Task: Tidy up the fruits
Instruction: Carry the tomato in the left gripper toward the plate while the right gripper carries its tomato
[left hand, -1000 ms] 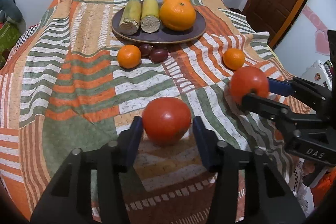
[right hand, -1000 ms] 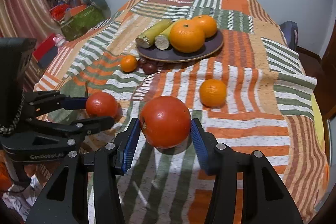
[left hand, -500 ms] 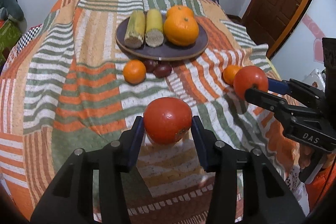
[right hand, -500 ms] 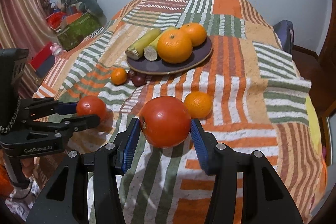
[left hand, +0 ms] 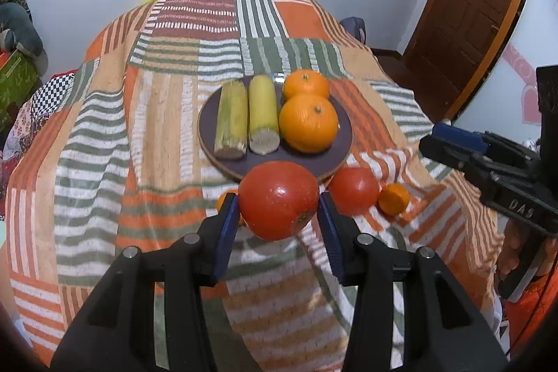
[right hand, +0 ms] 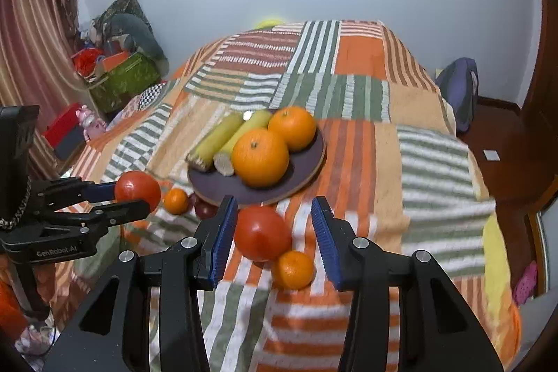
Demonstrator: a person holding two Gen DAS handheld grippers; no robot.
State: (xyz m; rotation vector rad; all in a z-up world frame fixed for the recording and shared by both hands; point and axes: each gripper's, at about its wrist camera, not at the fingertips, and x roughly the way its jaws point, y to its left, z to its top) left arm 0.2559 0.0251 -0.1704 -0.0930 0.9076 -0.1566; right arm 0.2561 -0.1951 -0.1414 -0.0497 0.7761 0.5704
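Two oranges (left hand: 308, 127) beside corn (left hand: 264, 114) on plate (left hand: 343, 131), tomato (right hand: 261, 233) before it

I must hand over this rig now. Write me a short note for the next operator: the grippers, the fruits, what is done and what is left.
Left gripper: shut on a tomato, held above the quilt before the plate.
Right gripper: open, holding nothing; second tomato lies on the quilt between its fingers, beside a small orange.
Plate holds two large oranges and two cane pieces.
Left to do: both tomatoes, another small orange and the dark fruits are off the plate.
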